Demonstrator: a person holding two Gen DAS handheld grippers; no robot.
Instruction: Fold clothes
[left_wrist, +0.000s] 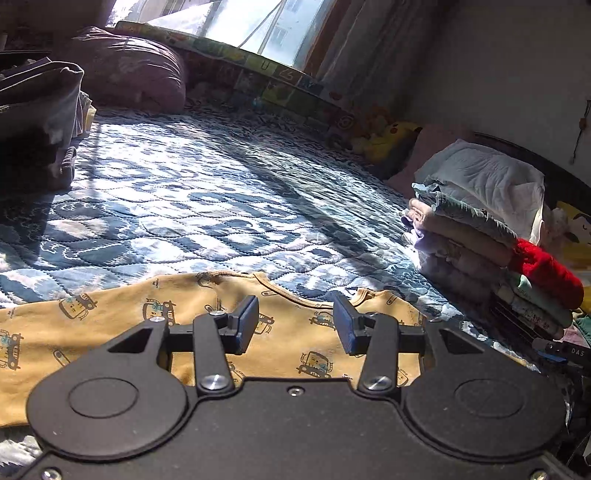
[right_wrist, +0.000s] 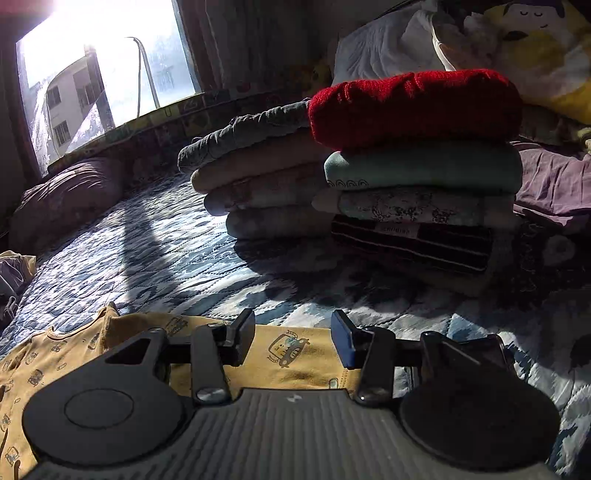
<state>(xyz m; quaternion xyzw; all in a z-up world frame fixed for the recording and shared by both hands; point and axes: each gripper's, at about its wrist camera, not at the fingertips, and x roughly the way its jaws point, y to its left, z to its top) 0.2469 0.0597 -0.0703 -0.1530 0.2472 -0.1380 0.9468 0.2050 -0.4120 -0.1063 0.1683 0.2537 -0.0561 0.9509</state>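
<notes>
A yellow child's top (left_wrist: 110, 325) printed with small cartoon cars lies flat on the blue patterned quilt (left_wrist: 207, 206). My left gripper (left_wrist: 295, 321) hovers open just above its neckline, nothing between the fingers. In the right wrist view the same yellow top (right_wrist: 291, 354) stretches from lower left to under the fingers. My right gripper (right_wrist: 293, 339) is open over the garment's right end, holding nothing. Whether either gripper touches the cloth is unclear.
Two stacks of folded clothes (right_wrist: 417, 173) stand on the quilt (right_wrist: 155, 258) ahead of the right gripper, topped by a red knit (right_wrist: 413, 107); the same stacks of folded clothes (left_wrist: 480, 236) sit right of the left gripper. A purple pillow (left_wrist: 129, 70) and dark bundles (left_wrist: 37, 110) lie far left.
</notes>
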